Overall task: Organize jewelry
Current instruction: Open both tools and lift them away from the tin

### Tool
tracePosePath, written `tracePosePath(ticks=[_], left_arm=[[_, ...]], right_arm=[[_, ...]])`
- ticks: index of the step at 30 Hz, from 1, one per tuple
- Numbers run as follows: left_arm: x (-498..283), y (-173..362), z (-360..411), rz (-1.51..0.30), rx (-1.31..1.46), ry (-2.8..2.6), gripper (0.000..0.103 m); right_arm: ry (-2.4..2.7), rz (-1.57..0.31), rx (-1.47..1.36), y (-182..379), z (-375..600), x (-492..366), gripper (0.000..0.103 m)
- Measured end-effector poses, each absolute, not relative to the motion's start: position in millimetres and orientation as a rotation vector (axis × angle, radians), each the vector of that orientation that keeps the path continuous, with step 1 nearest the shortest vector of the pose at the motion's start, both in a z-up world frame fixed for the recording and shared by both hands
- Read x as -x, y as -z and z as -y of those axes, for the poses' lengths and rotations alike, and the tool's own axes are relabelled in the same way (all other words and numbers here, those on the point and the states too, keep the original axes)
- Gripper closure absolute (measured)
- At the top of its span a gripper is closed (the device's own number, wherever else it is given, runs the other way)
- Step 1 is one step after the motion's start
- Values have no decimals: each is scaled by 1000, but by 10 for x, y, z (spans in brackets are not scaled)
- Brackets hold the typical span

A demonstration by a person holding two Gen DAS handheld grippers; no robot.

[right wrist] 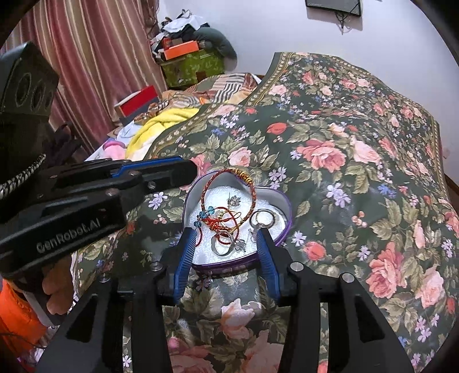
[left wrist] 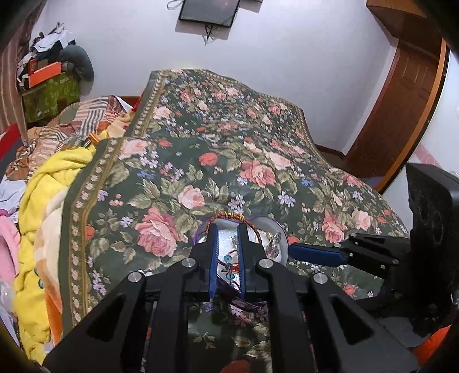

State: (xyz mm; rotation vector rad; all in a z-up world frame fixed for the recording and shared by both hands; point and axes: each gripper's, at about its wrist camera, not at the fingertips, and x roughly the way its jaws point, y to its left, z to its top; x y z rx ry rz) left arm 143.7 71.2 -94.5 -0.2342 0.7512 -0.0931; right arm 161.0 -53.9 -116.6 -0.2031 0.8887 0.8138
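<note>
A heart-shaped purple tin [right wrist: 282, 226] with white padding sits on the floral bedspread [right wrist: 330, 137]. In it lie a red and gold bangle [right wrist: 226, 175], a red cord with blue beads [right wrist: 206, 215], silver rings [right wrist: 222, 244] and small earrings [right wrist: 233, 200]. My right gripper [right wrist: 228, 233] is open, its fingers straddling the tin's near side. My left gripper [left wrist: 228, 229] is open by a narrow gap over the tin [left wrist: 284, 241], nothing clearly held; the bangle [left wrist: 229, 216] arcs past its tips. The right gripper's finger [left wrist: 315, 254] reaches in from the right.
Crumpled yellow, pink and striped blankets [right wrist: 163, 120] lie at the bed's far left. Boxes and clothes [right wrist: 186, 54] are stacked by the curtain [right wrist: 94, 57]. A wooden door [left wrist: 401, 114] stands at the right, a framed picture [left wrist: 209, 11] on the wall.
</note>
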Motion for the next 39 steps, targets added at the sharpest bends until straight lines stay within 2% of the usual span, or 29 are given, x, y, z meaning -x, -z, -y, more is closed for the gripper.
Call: tracePosePath(ticks=[13, 17, 26, 28, 31, 33, 35, 36, 38, 39], left_arm=[[-917, 221, -542, -560, 143, 57, 93], [-622, -44, -438, -464, 105, 34, 85], [181, -524, -208, -250, 42, -38, 84], [327, -587, -168, -219, 30, -53, 78], [534, -643, -110, -179, 17, -69, 67], [627, -656, -94, -171, 16, -84, 57], [691, -661, -95, -167, 21, -100, 46], [722, -663, -104, -163, 27, -108, 43], [751, -671, -130, -162, 36, -117, 39], [764, -676, -145, -161, 44, -121, 31]], right_arm=[[-735, -669, 75, 420, 999, -1331, 63], [-708, -565, 23, 108, 1177, -1127, 63], [-674, -298, -58, -494, 1441, -442, 63], [-667, -250, -61, -572, 1454, -295, 62], [-665, -210, -74, -633, 1469, -156, 50], [-638, -178, -77, -656, 1477, -78, 35], [-618, -159, -74, -659, 1486, -38, 27], [-608, -154, -72, -654, 1491, -31, 22], [-590, -145, -67, -653, 1492, -5, 17], [-578, -142, -62, -651, 1485, -4, 15]])
